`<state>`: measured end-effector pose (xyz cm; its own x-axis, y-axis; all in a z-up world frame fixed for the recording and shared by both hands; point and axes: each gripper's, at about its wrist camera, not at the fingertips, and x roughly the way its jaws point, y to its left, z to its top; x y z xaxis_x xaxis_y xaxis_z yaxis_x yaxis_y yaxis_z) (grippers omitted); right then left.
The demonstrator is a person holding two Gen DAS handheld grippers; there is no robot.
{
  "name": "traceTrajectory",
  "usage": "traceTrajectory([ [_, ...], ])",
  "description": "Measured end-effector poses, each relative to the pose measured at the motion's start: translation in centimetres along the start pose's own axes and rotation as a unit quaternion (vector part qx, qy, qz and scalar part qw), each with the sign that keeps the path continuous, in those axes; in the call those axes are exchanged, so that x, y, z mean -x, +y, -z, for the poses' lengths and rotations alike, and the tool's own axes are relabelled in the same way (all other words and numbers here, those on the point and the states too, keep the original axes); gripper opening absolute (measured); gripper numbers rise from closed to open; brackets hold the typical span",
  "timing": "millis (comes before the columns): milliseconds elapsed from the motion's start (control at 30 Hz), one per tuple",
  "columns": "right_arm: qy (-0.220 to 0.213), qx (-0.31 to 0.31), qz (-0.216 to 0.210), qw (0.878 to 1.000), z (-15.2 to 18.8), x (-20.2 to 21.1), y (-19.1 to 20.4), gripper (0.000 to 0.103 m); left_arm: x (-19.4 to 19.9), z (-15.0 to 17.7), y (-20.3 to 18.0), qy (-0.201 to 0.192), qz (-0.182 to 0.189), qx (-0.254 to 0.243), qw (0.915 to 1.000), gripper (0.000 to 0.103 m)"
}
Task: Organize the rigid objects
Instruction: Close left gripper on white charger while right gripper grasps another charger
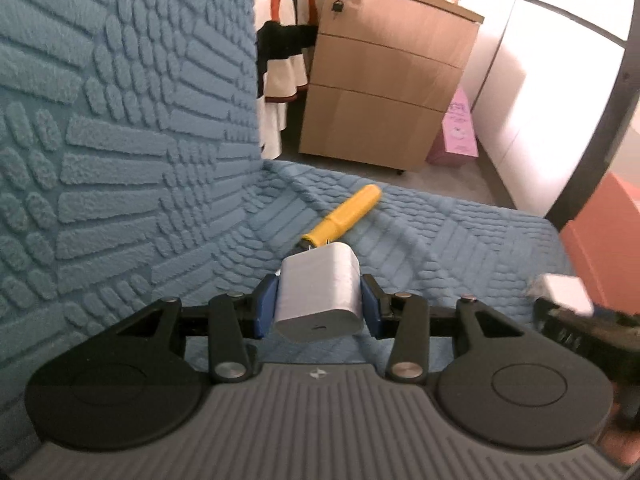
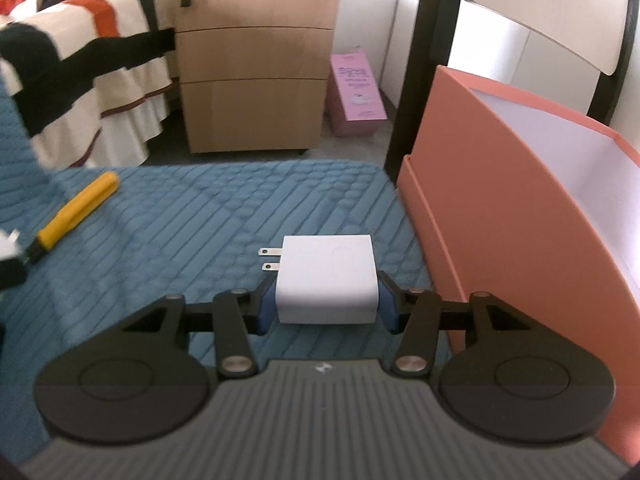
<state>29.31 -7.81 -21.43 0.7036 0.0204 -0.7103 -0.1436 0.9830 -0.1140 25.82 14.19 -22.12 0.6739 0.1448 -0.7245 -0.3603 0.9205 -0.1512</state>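
Right gripper (image 2: 326, 300) is clamped on the white charger (image 2: 327, 282) w/ the blue pads (image 2: 267, 306) squeezing its two sides; prongs stick out to the left, body sits level, held just above the blue textured mat (image 2: 224, 208). Left gripper (image 1: 318, 304) is clenched on a pale grey block (image 1: 319, 292) — rounded corners, small hole in the near face, no idea what it actually is tbh; it's held above the same mat, w/ the yellow-handled tool (image 1: 344, 216) lying on the mat just behind it.

Orange box (image 2: 500, 216) stands immediately right of the charger, open top, white inside; pretty sure that's the drop spot, so the step rn looks like carrying the charger over the near wall.

How I'd do it: lift first, then go sideways — that wall is taller than where the charger sits now and the right finger is nearly against it; keep the charger level so the prongs don't snag the rim; lower inside before letting go, don't drop it from above.

Grey block goes after imo; keep the left gripper parked clear of the right one so they don't bump; yellow tool not picked up yet.

Bg stuff: wooden drawer cabinet (image 2: 256, 60), striped blanket (image 2: 80, 52), pink box (image 2: 358, 92) on the floor; none of it in the way.
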Motion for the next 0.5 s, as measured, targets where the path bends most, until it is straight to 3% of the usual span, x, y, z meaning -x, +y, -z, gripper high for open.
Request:
traceTrajectory([
  [333,0.010,0.040,-0.043,0.998,2.3,3.4,0.1,0.053,1.9,1.6,-2.0,0.015,0.047,0.015,0.9987,0.050],
  [500,0.023,0.044,-0.063,0.997,3.3,4.9,-0.6,0.053,2.3,2.9,-3.8,0.029,0.065,-0.003,0.9975,0.050],
])
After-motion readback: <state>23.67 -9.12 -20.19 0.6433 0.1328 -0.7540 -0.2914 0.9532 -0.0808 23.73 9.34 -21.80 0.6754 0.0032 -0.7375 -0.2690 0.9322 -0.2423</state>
